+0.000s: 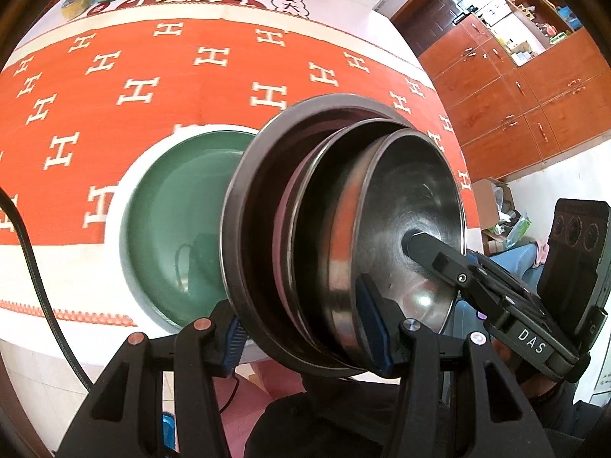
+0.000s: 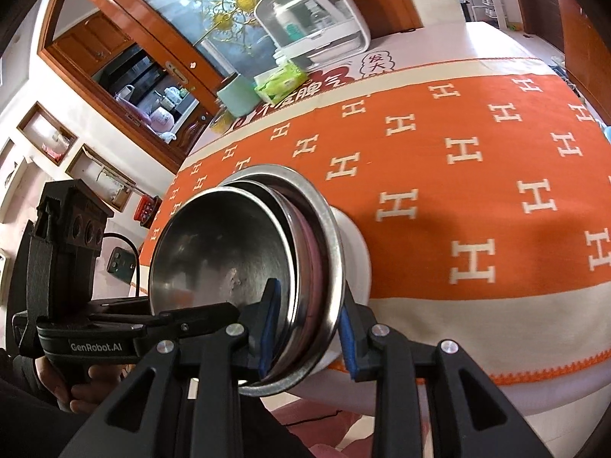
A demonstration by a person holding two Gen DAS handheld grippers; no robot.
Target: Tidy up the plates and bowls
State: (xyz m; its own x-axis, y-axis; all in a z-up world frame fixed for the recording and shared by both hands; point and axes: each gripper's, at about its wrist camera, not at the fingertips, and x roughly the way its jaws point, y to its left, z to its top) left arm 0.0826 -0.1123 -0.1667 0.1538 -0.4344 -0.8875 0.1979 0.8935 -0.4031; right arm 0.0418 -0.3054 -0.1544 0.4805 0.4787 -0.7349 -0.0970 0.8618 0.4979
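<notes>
- The steel bowls point(image 1: 401, 229) are already nested, with a pink dish among them, and the stack is tipped on edge above the green plate point(image 1: 179, 229) at the near edge of the orange tablecloth point(image 1: 152, 87).
- The left gripper point(image 1: 305, 337) pinches the stack's rims between its blue pads.
- The right gripper point(image 2: 307, 330) is likewise closed on the rims.
- Left to do, likely: setting the stack down flat on the plate.
</notes>
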